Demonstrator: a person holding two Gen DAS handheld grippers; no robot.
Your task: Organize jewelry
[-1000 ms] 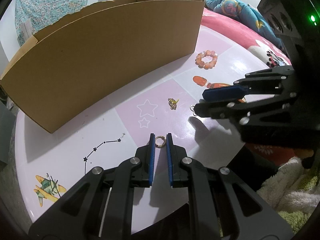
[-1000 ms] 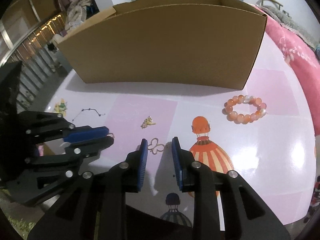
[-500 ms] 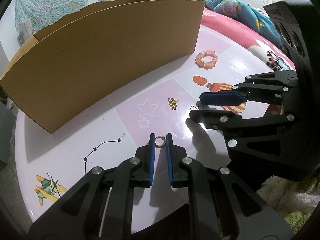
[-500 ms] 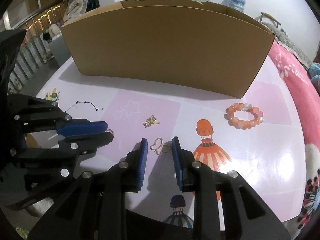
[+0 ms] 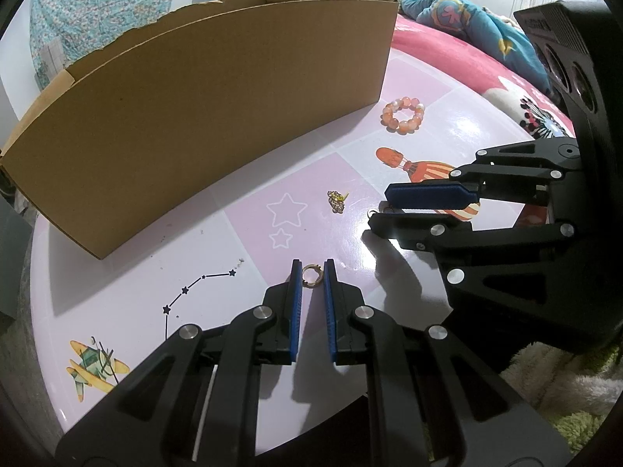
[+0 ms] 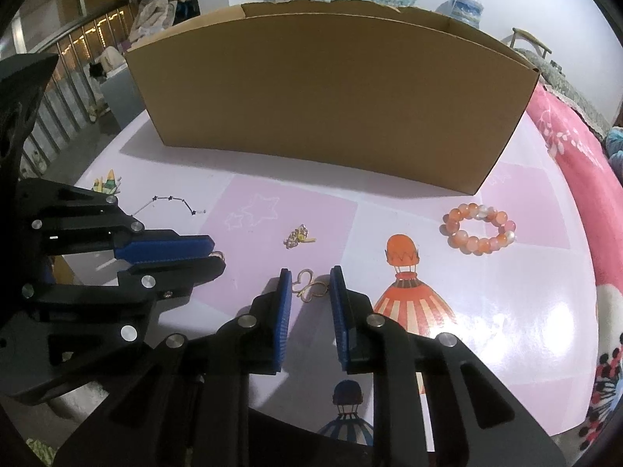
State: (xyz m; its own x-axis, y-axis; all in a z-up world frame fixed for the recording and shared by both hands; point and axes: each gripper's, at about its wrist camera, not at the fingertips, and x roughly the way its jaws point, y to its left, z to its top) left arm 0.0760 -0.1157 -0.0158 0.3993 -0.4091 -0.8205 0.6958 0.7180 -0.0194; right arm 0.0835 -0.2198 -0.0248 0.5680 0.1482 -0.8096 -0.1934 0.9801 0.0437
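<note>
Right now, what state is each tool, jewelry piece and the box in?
Left tool: shut on gold ring.
Right tool: just been closing, gold loop between pads, not pinched.
Gold charm: lying loose, untouched.
Bead bracelet: lying flat, untouched.
Cardboard box: upright, top open.

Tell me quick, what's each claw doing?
Left gripper: closed on the small gold ring.
Right gripper: jaws just closing around the looped gold piece; firm grip cannot be told.
</note>
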